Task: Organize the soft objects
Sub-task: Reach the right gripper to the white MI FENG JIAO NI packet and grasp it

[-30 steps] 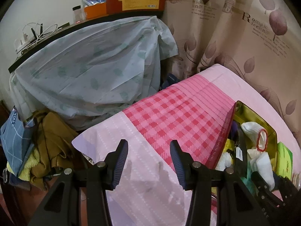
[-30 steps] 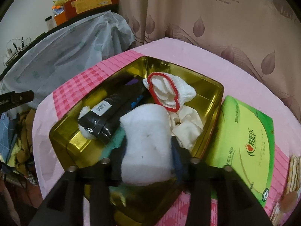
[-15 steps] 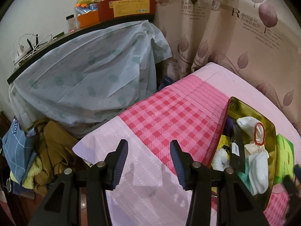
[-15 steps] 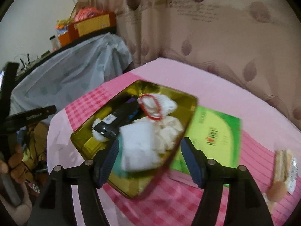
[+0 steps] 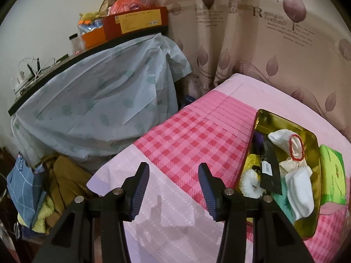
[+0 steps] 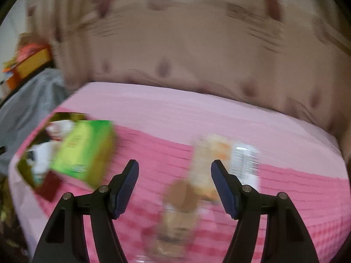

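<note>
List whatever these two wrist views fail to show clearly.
- Right wrist view: motion blur smears the packets beyond the open right gripper; their labels are unreadable.
- Same view: the gold tin is blurred and partly hidden behind the green pack.
- Left wrist view: tin bottom is buried under the white socks; the green pack is cut by the edge.

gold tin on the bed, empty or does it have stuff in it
Not empty. The gold tin holds white socks, a red-trimmed sock and a black packet.
</note>
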